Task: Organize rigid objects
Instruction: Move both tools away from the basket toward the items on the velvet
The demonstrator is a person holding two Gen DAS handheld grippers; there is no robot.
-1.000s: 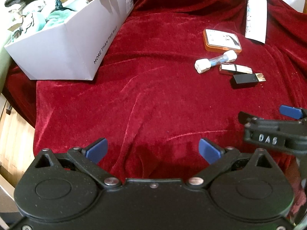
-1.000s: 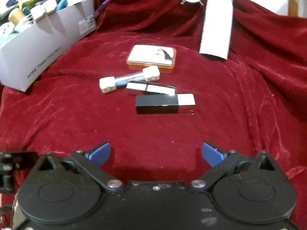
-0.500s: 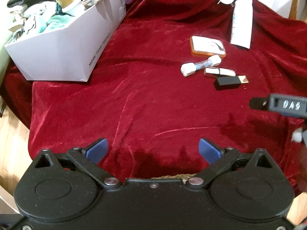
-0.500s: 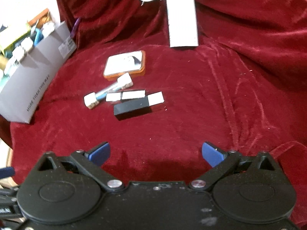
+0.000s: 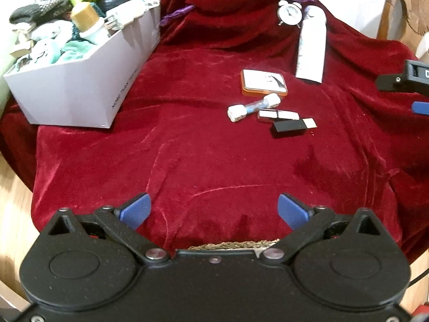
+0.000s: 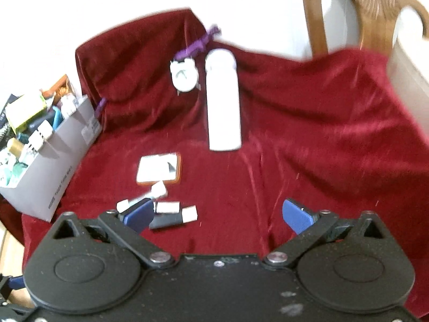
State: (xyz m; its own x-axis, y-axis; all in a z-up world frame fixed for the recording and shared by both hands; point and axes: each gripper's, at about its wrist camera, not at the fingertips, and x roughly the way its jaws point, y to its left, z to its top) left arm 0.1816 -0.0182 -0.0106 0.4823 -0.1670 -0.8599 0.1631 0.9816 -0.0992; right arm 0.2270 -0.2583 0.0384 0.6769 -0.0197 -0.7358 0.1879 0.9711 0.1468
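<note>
On the red velvet cloth (image 5: 187, 139) lie an orange-rimmed flat tin (image 5: 264, 82), a small white-ended dumbbell piece (image 5: 252, 107), a silver lipstick (image 5: 278, 114) and a black lipstick case (image 5: 292, 126). Further back lie a white bottle (image 5: 311, 48) and a small alarm clock (image 5: 289, 13). My left gripper (image 5: 213, 209) hangs open near the cloth's front edge, empty. My right gripper (image 6: 218, 213) is open and empty, raised well back from the same objects: tin (image 6: 158, 169), black case (image 6: 171, 218), bottle (image 6: 224, 102), clock (image 6: 185, 73).
A white cardboard box (image 5: 80, 80) full of mixed items stands at the left on the cloth, also in the right wrist view as the box (image 6: 51, 171). A wooden chair back (image 6: 356, 13) rises behind right. Wooden floor (image 5: 13, 201) shows at the left.
Both grippers have pulled back and upward from the objects, which now look smaller and farther. The right gripper rose most and tilted. Nothing on the cloth has moved.
</note>
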